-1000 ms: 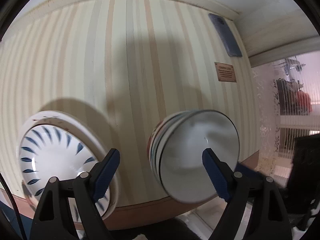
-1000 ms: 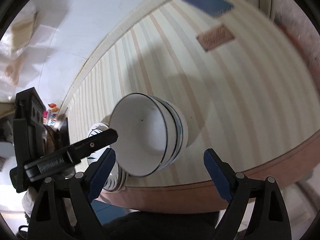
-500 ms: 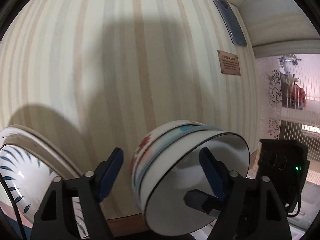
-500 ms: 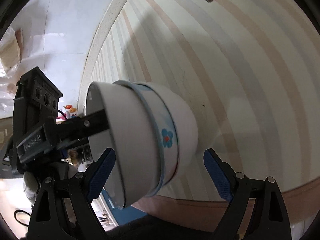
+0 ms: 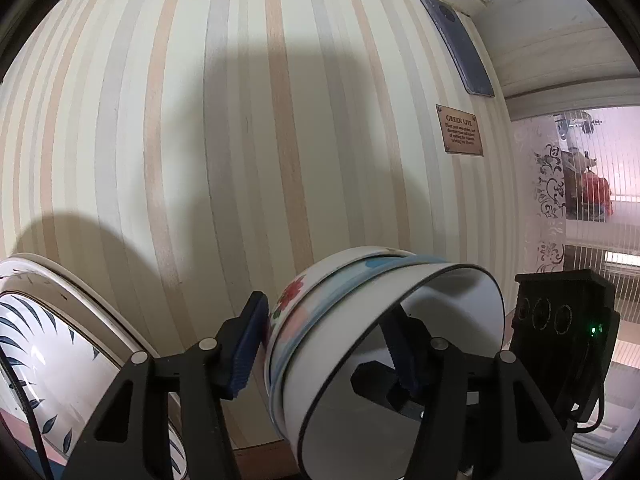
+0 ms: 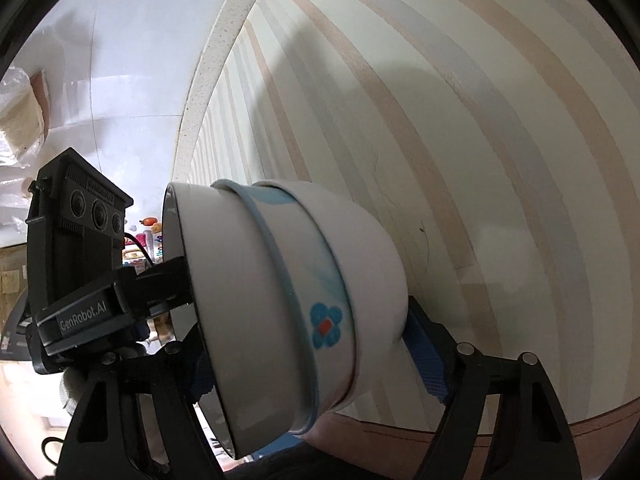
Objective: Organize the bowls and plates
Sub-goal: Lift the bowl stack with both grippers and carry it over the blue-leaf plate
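A stack of nested white bowls (image 5: 344,320) with flower prints stands on the striped table, also seen in the right wrist view as bowls (image 6: 288,300). My left gripper (image 5: 328,344) straddles the stack's wall. Its left pad is at the outside and its right finger is inside the top bowl, and the jaws are closing. My right gripper (image 6: 312,368) straddles the opposite wall. One pad is against the bowls' outer side and the other finger is mostly hidden by the rim; its jaws are closing too. A plate (image 5: 44,360) with blue leaf marks lies at the lower left.
A dark phone (image 5: 456,44) and a small brown plaque (image 5: 460,130) lie at the far right of the striped tablecloth (image 5: 240,140). The table's front edge (image 6: 540,424) runs just below the bowls. A patterned glass partition (image 5: 560,200) stands beyond the table.
Both grippers have come down around the bowl stack, each with one finger now inside the top bowl. Both pairs of jaws have narrowed. The plate has slid toward the left edge of view.
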